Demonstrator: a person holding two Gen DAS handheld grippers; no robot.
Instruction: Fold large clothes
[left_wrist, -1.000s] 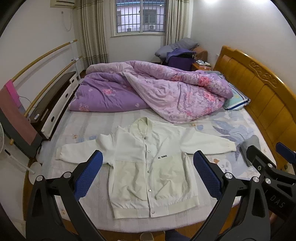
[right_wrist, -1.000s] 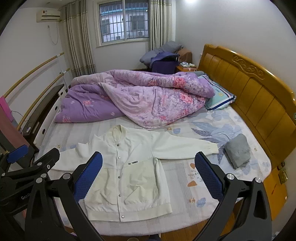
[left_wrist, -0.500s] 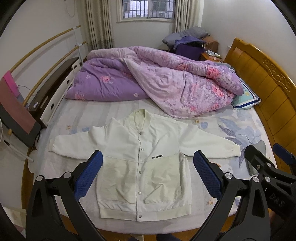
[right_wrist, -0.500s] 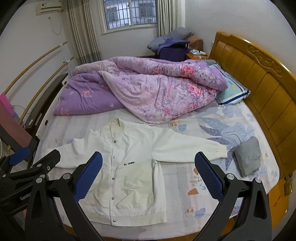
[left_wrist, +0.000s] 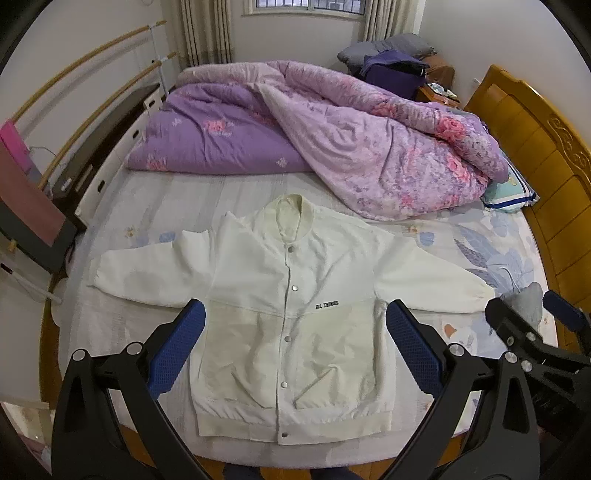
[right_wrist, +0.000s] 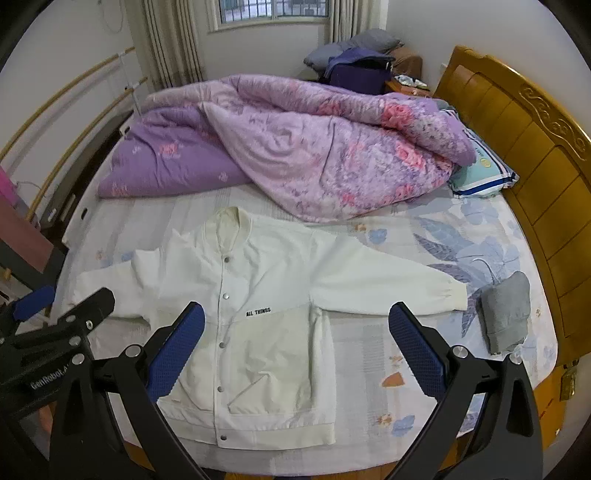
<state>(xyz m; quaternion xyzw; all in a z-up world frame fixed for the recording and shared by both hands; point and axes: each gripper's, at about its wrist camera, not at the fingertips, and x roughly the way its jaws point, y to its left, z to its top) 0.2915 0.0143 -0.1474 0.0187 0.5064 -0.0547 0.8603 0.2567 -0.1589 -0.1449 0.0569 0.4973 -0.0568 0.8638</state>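
Two grippers: we hold the left gripper (left_wrist: 295, 354) and the right gripper (right_wrist: 295, 354) above the near edge of the bed (left_wrist: 155, 225), both spread wide, nothing between their blue pads.
Left gripper: its fingers (left_wrist: 177, 347) frame the lower half of the jacket; from the right wrist view we see it at the left edge (right_wrist: 62, 321), over the jacket's left-hand sleeve.
Right gripper: we see it from the left wrist view at the right edge (left_wrist: 535, 325), near the cuff of the right-hand sleeve and partly covering the grey cloth.
Jacket: a white snap-front jacket (left_wrist: 291, 317) lies flat, front up, on the bed sheet, collar away from us, hem at the near edge, both sleeves spread out sideways; small black lettering sits on the chest.
Snaps: closed down the middle, as far as we can tell.
Grey cloth: a folded grey garment (right_wrist: 506, 310) lies just beyond the right-hand cuff, apart from the jacket.
Quilt: a purple floral quilt (right_wrist: 295, 155) is heaped behind the jacket, its edge close to the collar.
Pillow: a pale blue pillow (right_wrist: 484, 173) peeks out beside the quilt, near the wooden headboard (right_wrist: 524, 125).
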